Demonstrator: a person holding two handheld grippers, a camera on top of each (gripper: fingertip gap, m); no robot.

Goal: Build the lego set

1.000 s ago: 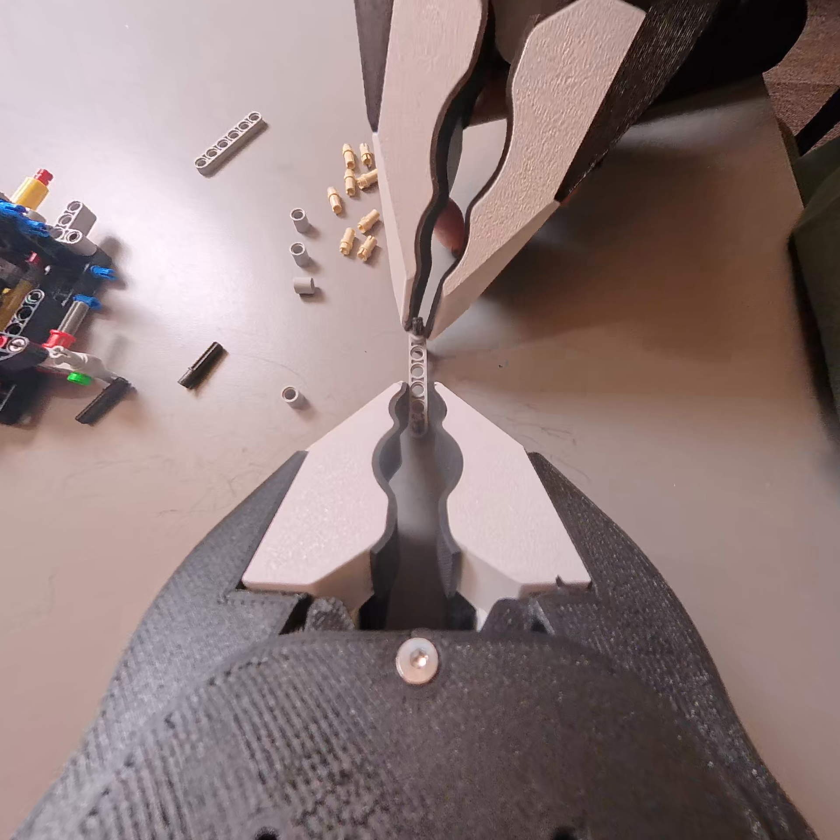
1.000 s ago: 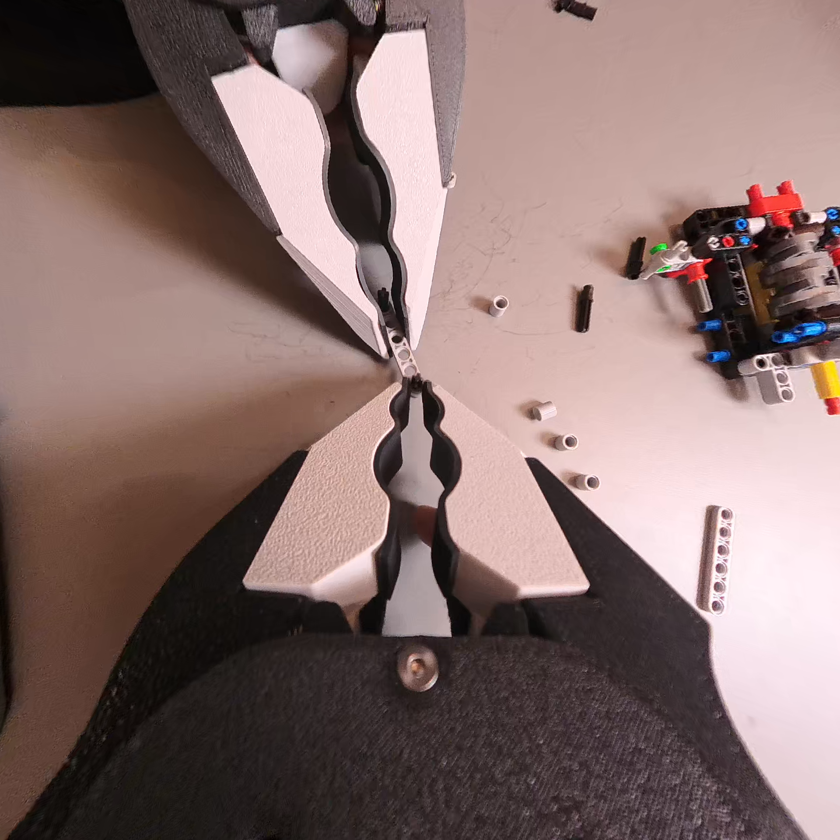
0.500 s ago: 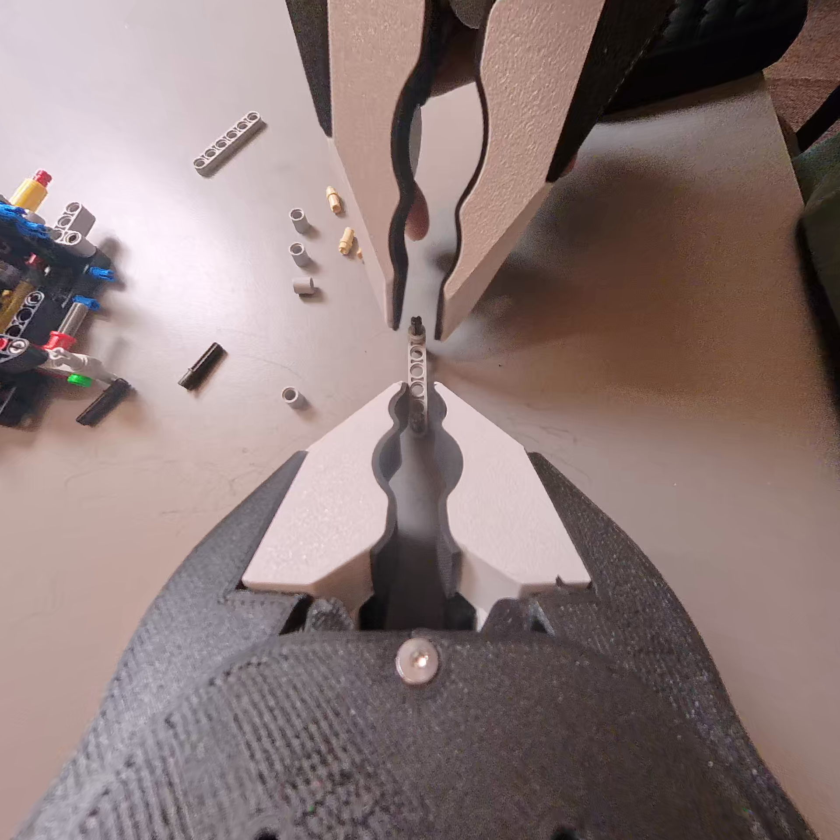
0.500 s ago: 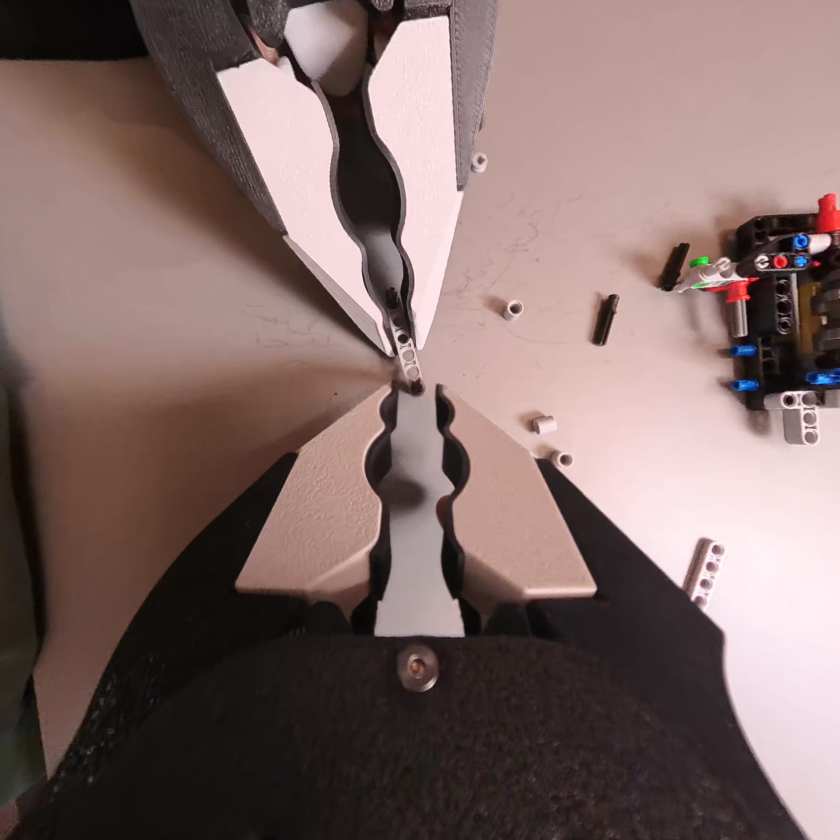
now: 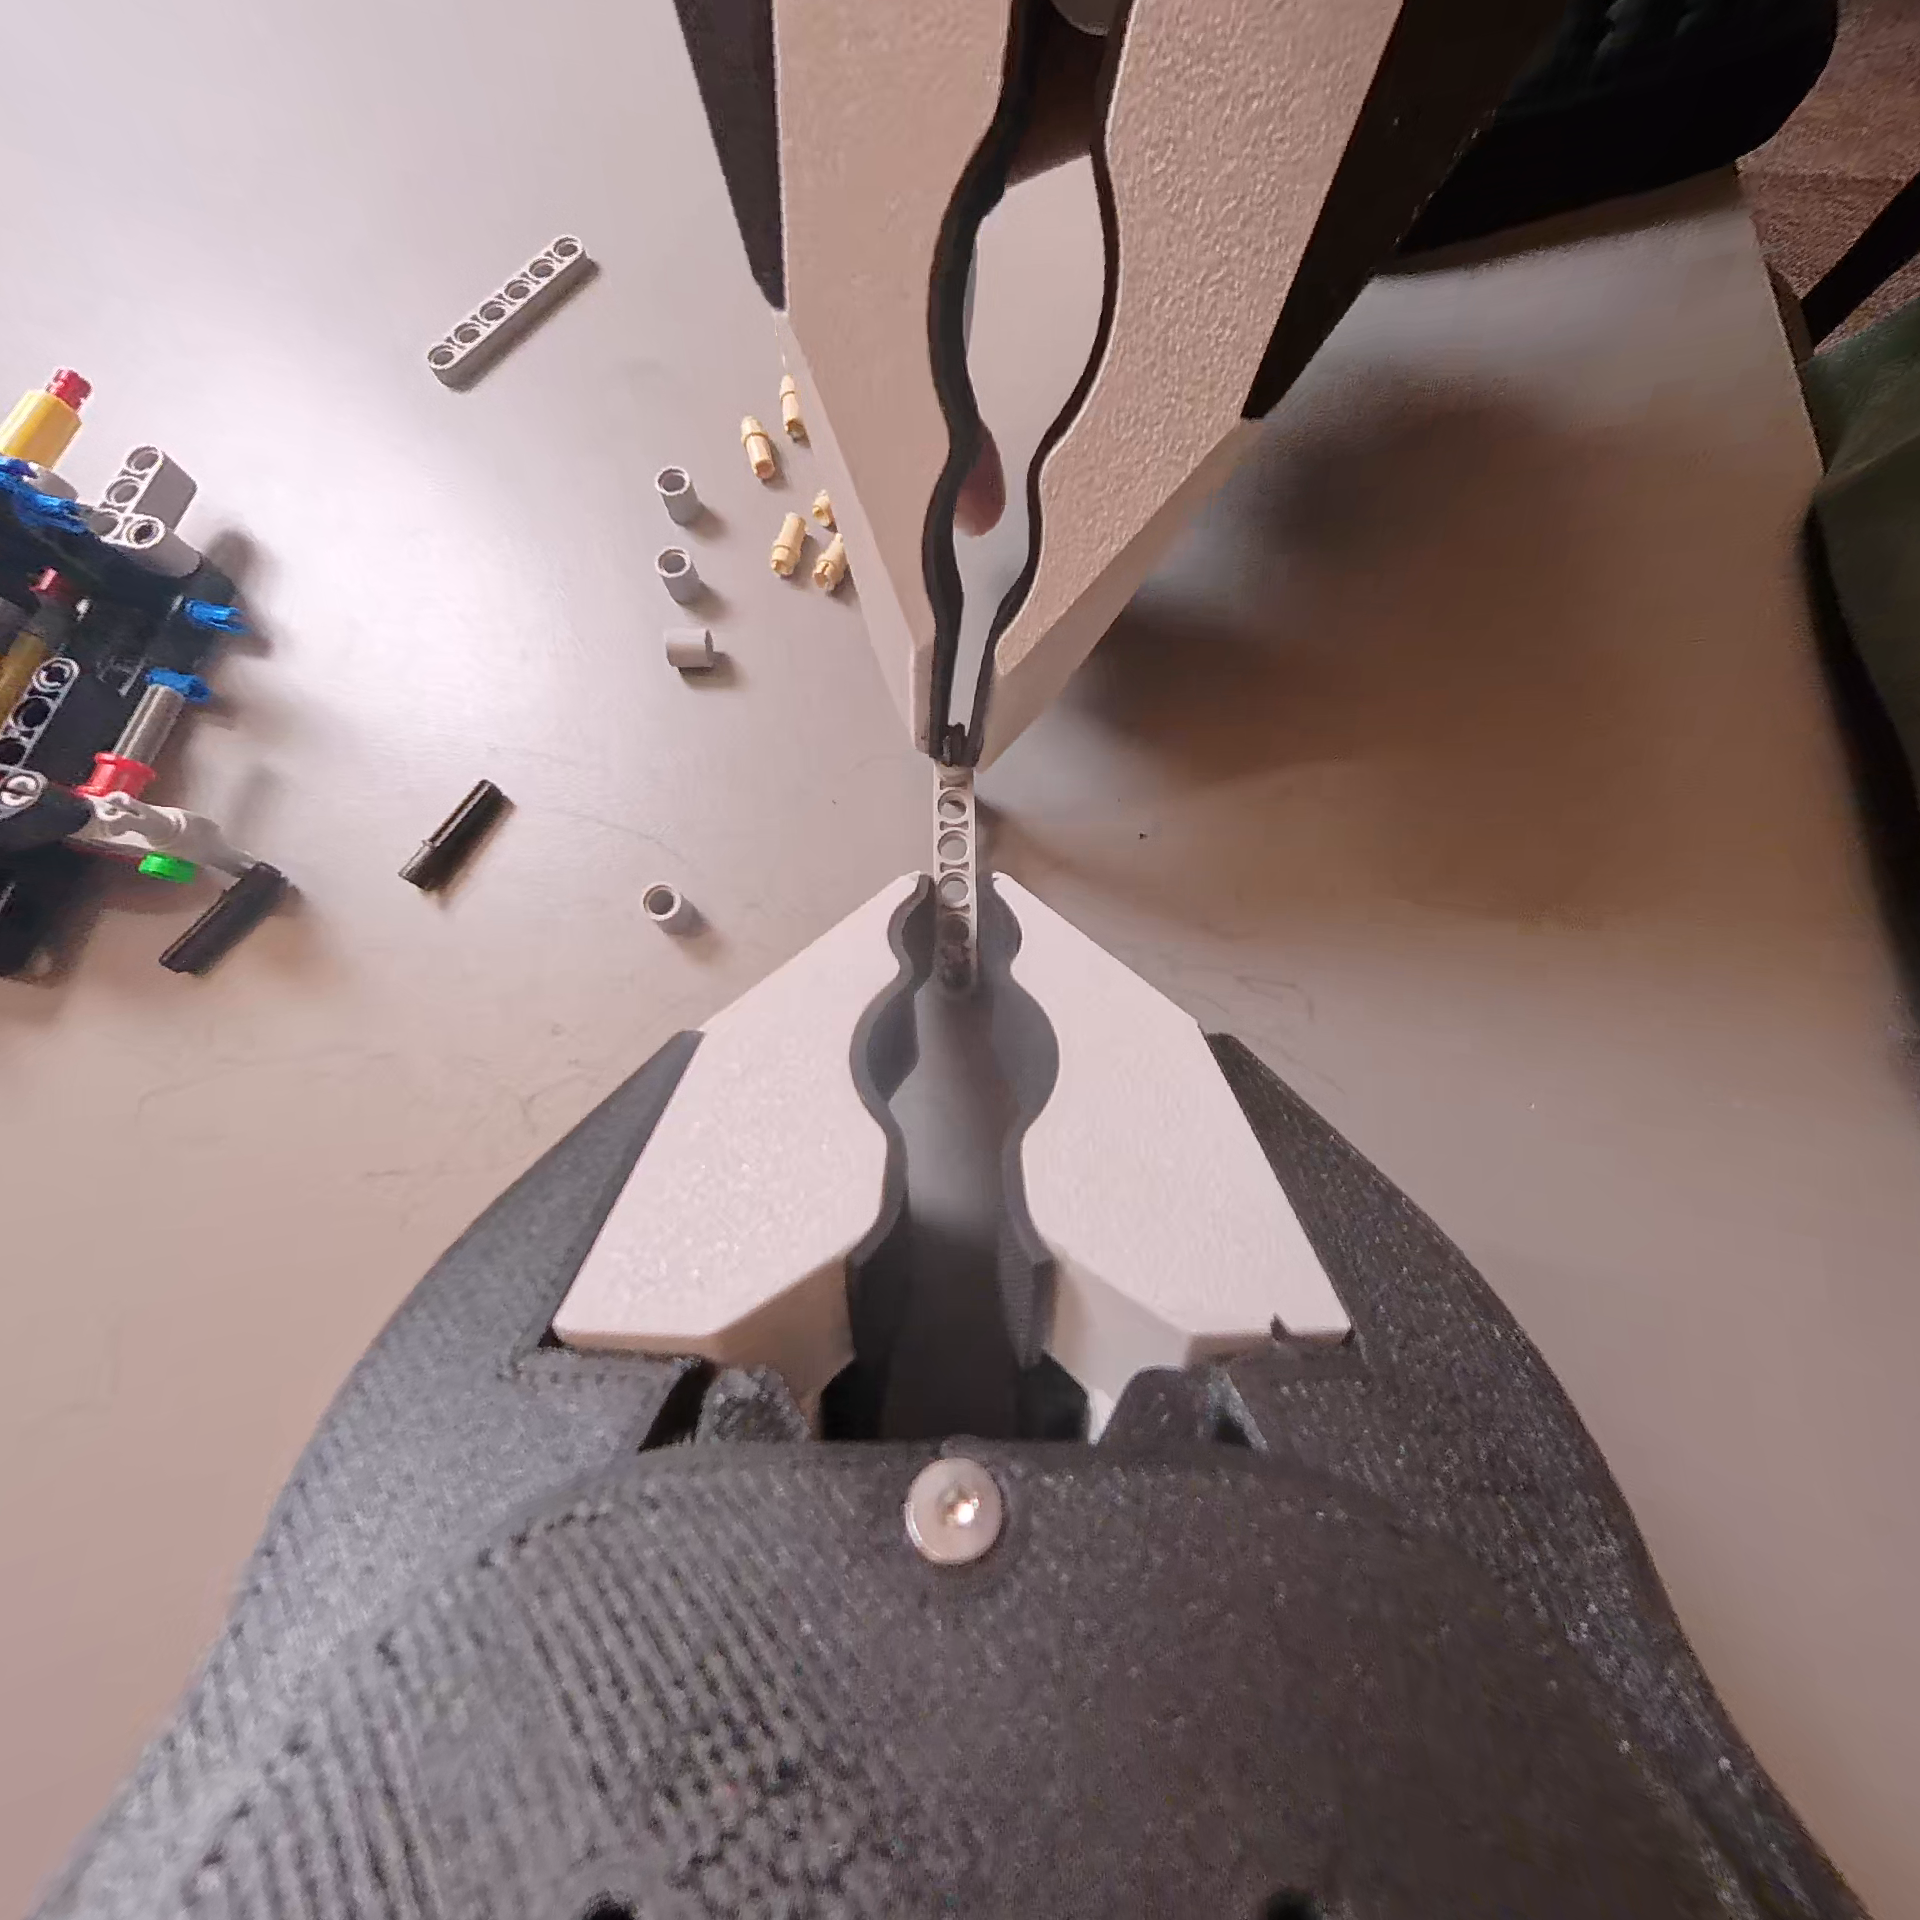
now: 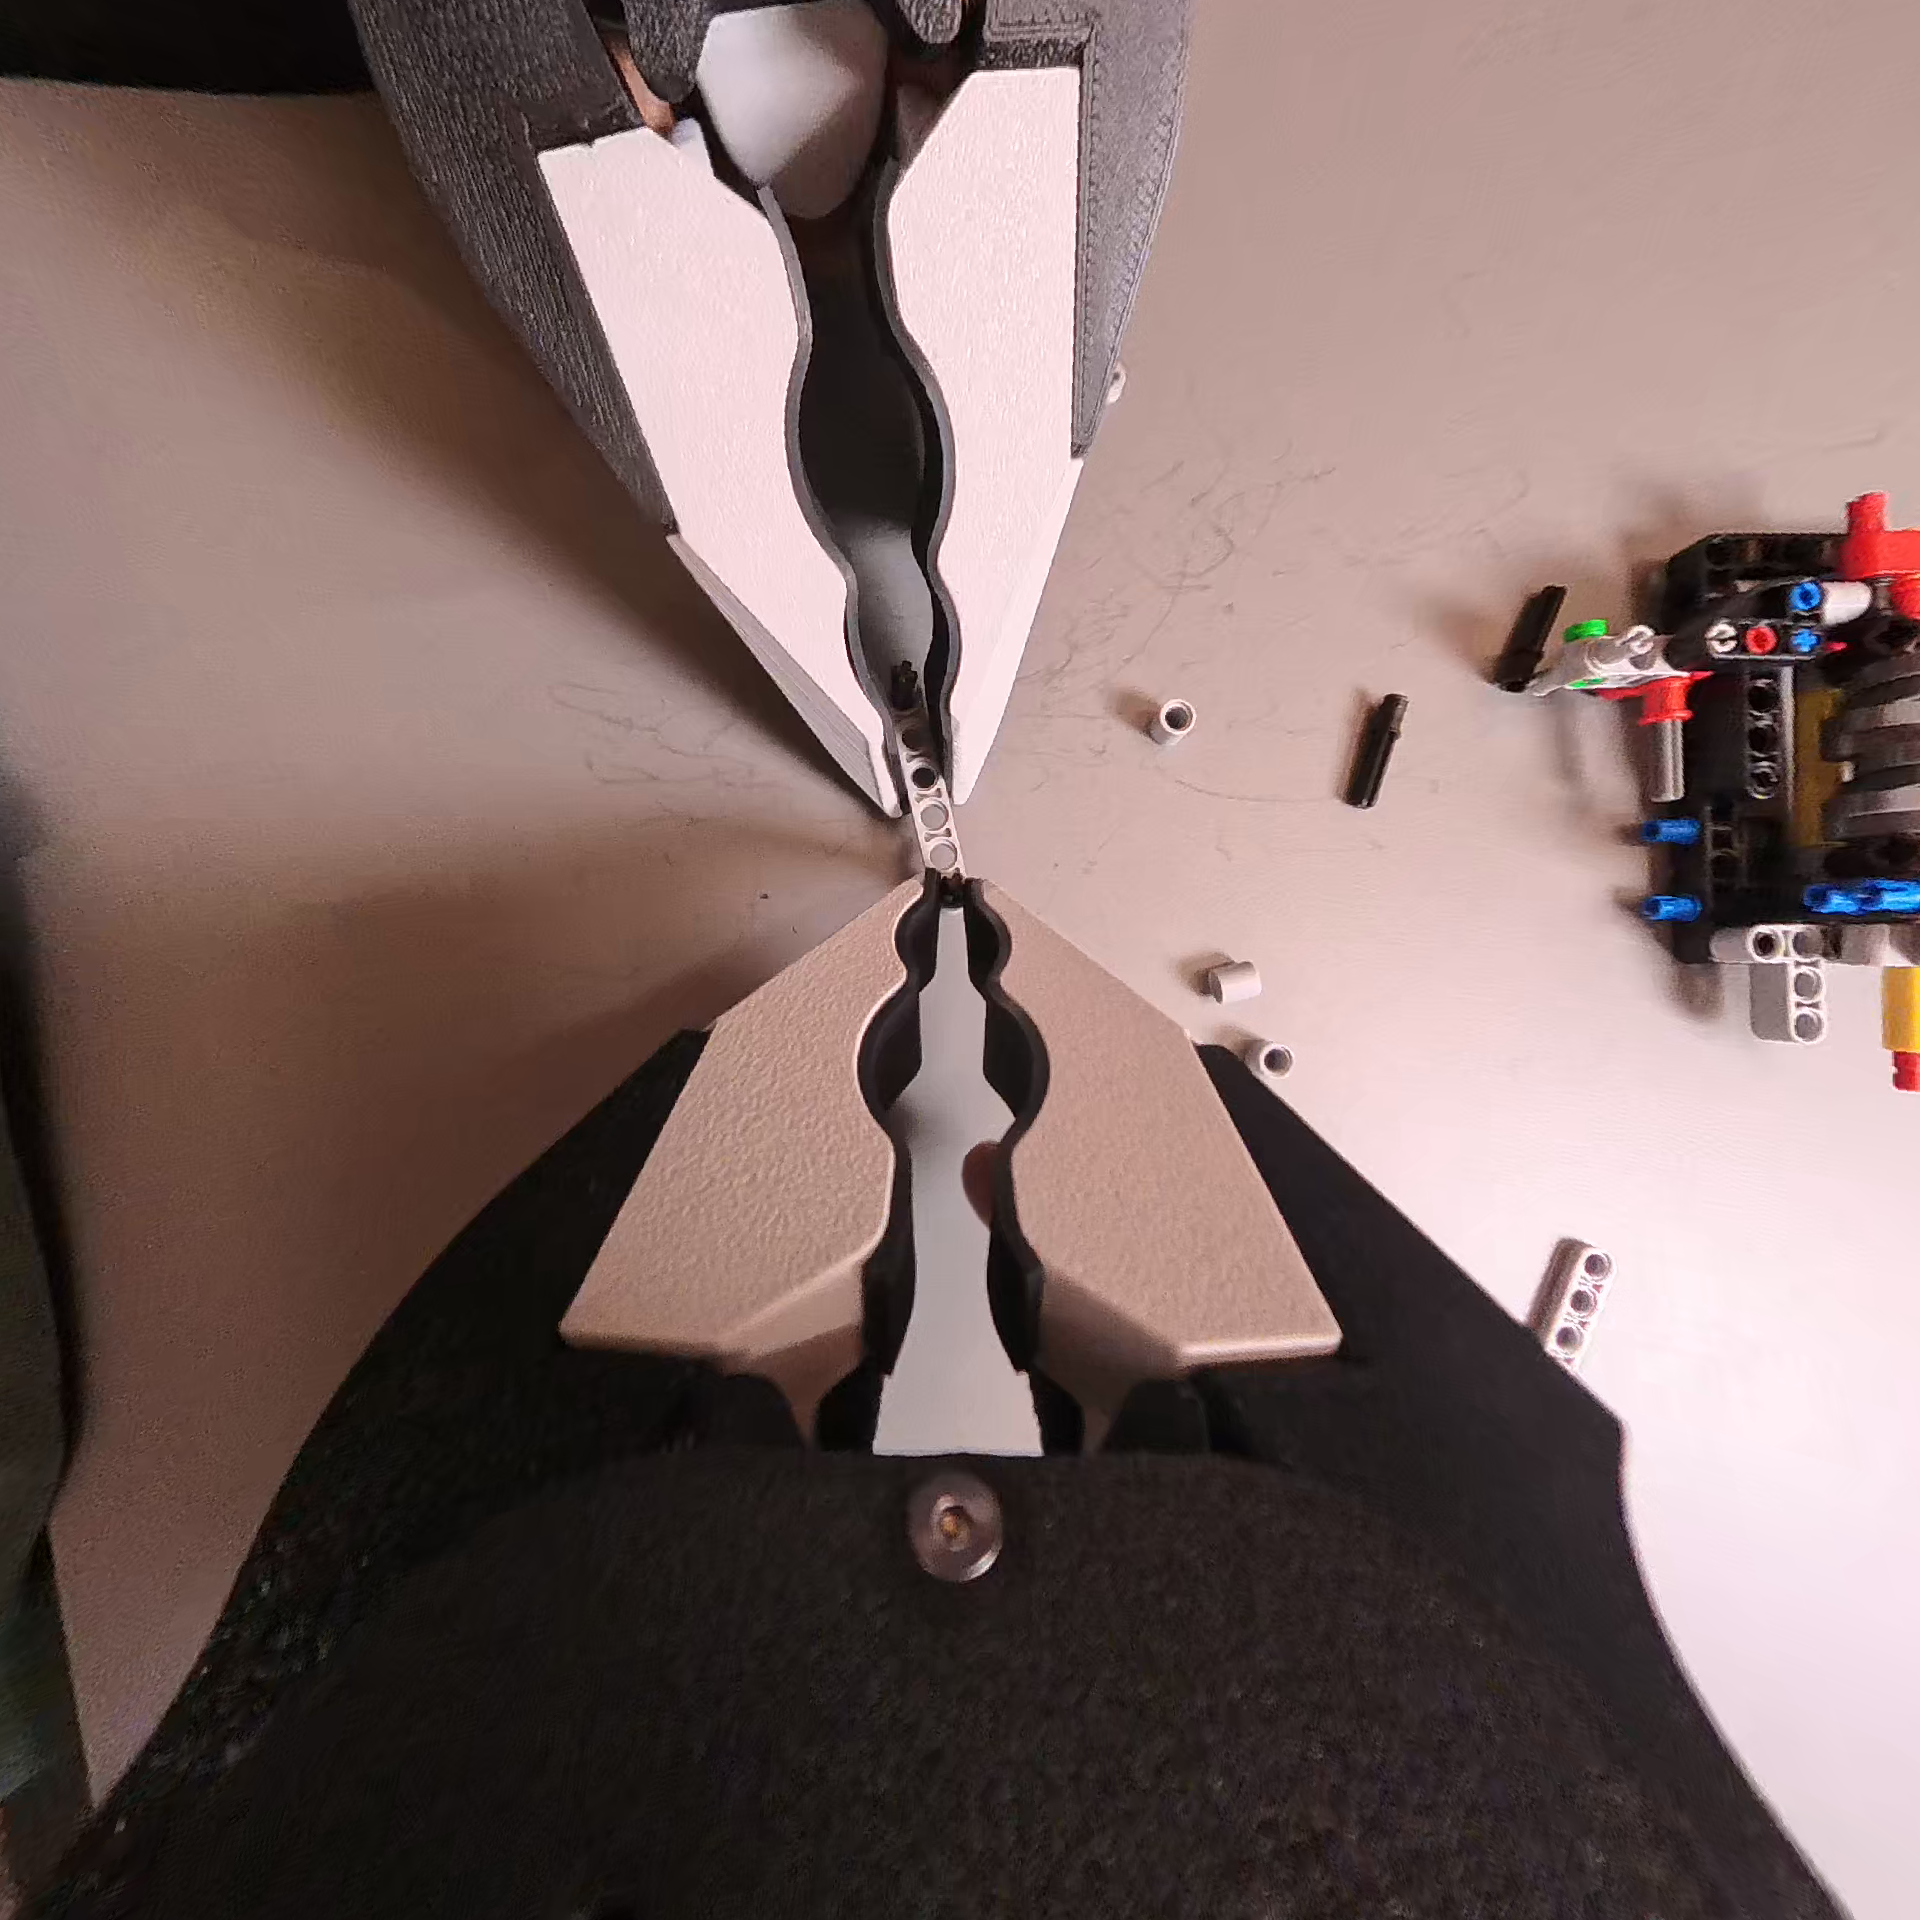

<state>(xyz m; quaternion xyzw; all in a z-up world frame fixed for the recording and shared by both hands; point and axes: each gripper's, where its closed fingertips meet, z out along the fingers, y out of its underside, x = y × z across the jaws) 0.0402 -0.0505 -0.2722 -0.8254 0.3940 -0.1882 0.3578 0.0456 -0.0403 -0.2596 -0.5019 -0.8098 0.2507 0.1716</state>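
My left gripper [image 5: 956,891] is shut on a short light grey holed beam [image 5: 953,831] and holds it edge-up above the table. A black pin [image 5: 952,746] sits in the beam's far end. My right gripper [image 5: 952,740] comes in from the far side, and its jaws are closed on that pin. In the right wrist view my right gripper [image 6: 948,885] pinches the pin [image 6: 948,889] at the near end of the beam [image 6: 932,816]. The left gripper [image 6: 920,795] holds the beam's other end, where a second black pin [image 6: 904,681] sticks out between its fingers.
A partly built black, grey, blue and red model [image 5: 73,707] [image 6: 1787,790] lies to the side. Loose on the table are a long grey beam [image 5: 511,310], tan pins [image 5: 800,520], grey bushes [image 5: 681,561] and black pins [image 5: 454,833]. The table edge [image 5: 1782,312] lies far right. My two grippers' fingertips are within a few centimetres of each other.
My right gripper was shut on the pin, opened half a second ago, and is now shut on it again. My left gripper and the beam have stayed put.
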